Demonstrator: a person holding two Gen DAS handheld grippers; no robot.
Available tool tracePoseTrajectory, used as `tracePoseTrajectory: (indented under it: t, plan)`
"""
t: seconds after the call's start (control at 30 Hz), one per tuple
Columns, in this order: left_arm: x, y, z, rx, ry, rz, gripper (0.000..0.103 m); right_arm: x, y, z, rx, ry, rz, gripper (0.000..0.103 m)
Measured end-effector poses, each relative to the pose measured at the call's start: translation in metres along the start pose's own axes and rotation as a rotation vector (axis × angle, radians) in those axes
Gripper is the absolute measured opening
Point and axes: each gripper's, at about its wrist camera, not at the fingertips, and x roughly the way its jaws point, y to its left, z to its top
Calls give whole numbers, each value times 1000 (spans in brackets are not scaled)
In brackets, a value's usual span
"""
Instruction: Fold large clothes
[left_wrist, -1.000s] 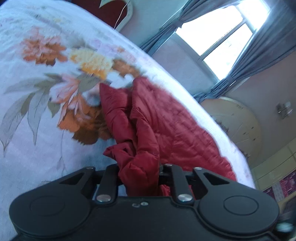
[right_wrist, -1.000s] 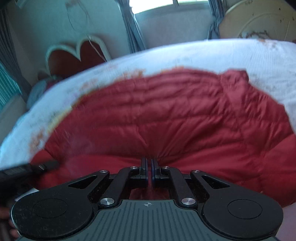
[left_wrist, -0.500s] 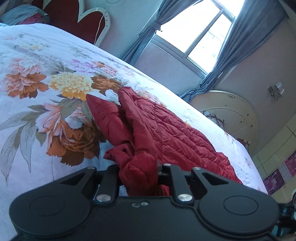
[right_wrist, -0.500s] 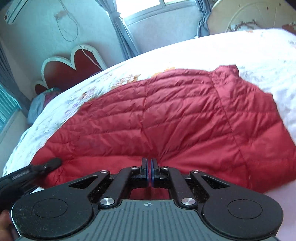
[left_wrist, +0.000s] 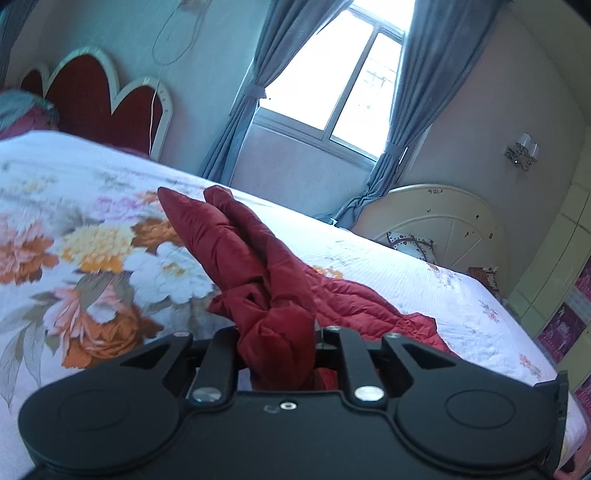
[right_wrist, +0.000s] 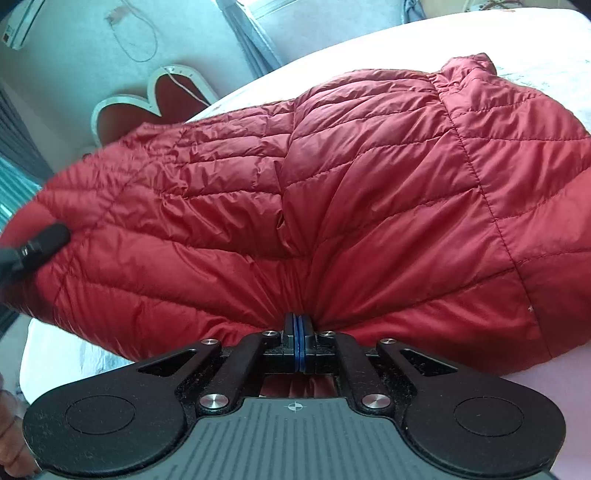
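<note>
A red quilted puffer jacket (right_wrist: 332, 192) is lifted off the bed and fills the right wrist view. My right gripper (right_wrist: 298, 325) is shut on its near edge. In the left wrist view the jacket (left_wrist: 258, 266) rises in a bunched fold from the floral bedspread (left_wrist: 92, 251). My left gripper (left_wrist: 275, 343) is shut on a thick wad of that red fabric, which hides the fingertips. The left gripper's tip (right_wrist: 40, 243) shows at the jacket's left edge in the right wrist view.
A heart-shaped red headboard (left_wrist: 103, 99) stands at the bed's far end. A window with grey curtains (left_wrist: 332, 74) is behind the bed. A round white board (left_wrist: 443, 229) leans by the wall. Cabinets (left_wrist: 554, 266) stand at the right.
Both grippers have lifted the jacket: it now hangs raised and closer in the right wrist view, and the left view has tilted up toward the window and headboard.
</note>
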Motion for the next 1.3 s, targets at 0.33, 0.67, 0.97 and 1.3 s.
tracePoseTrajectory:
  t: [0.33,0.67,0.97,1.3]
  plan:
    - [4,-60,9,123,9,5,15,-7,-18,11,69,43,83,1]
    - [30,-116,-3,222,40,-76,15,-108,-79,42,220,-260,38,1]
    - [78,-177,-39,372,207,-192,15,-166,-130,41,286,-354,-32,1]
    - [122,-214,-86,484,422,-320,78,-194,-175,45,302,-381,-61,83]
